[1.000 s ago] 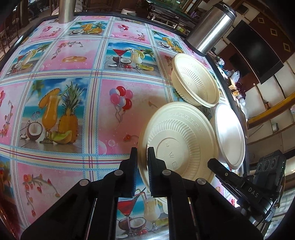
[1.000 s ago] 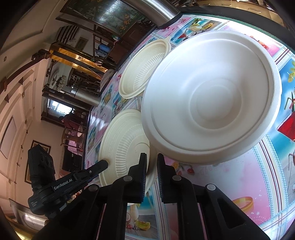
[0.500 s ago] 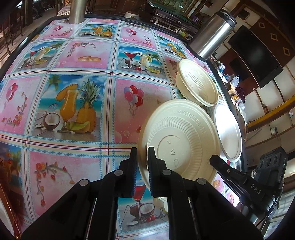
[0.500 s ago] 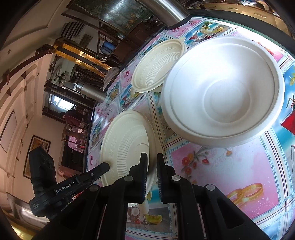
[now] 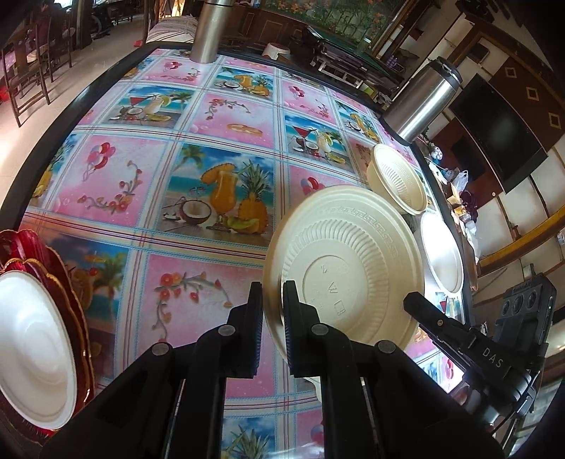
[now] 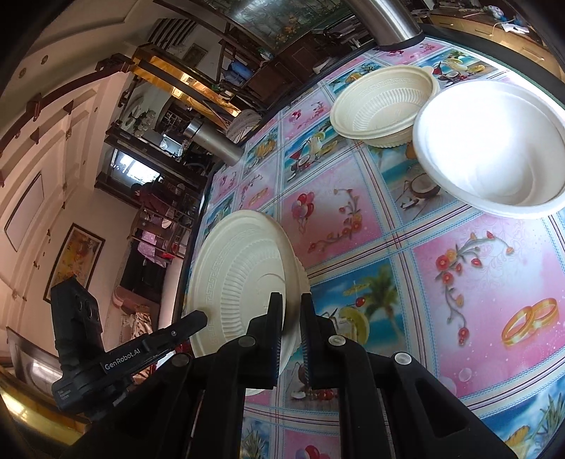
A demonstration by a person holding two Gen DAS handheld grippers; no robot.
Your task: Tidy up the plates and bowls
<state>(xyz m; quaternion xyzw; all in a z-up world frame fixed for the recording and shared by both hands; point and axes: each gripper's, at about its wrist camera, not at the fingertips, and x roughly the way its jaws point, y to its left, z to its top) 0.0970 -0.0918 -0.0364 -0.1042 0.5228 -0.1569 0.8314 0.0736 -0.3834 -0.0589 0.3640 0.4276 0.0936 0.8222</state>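
Observation:
A cream ribbed bowl (image 5: 346,279) hangs tilted above the table, held by its rim between both grippers. My left gripper (image 5: 272,293) is shut on its left rim, and my right gripper (image 6: 291,303) is shut on the opposite rim of that bowl (image 6: 240,282). A second cream bowl (image 5: 397,183) and a white bowl (image 5: 441,257) stand on the table's far right; in the right wrist view they are the cream bowl (image 6: 381,102) and the white bowl (image 6: 494,148). At the near left a white bowl (image 5: 31,339) rests on stacked red plates (image 5: 21,243).
The table (image 5: 226,116) carries a pink and blue picture cloth with a dark rim. A steel flask (image 5: 423,99) stands at the far right edge and a steel cylinder (image 5: 212,31) at the far edge. Chairs and cabinets lie beyond the table.
Both grippers have carried the cream bowl up and away from the two bowls on the table. The red plates with the white bowl have come into the left wrist view.

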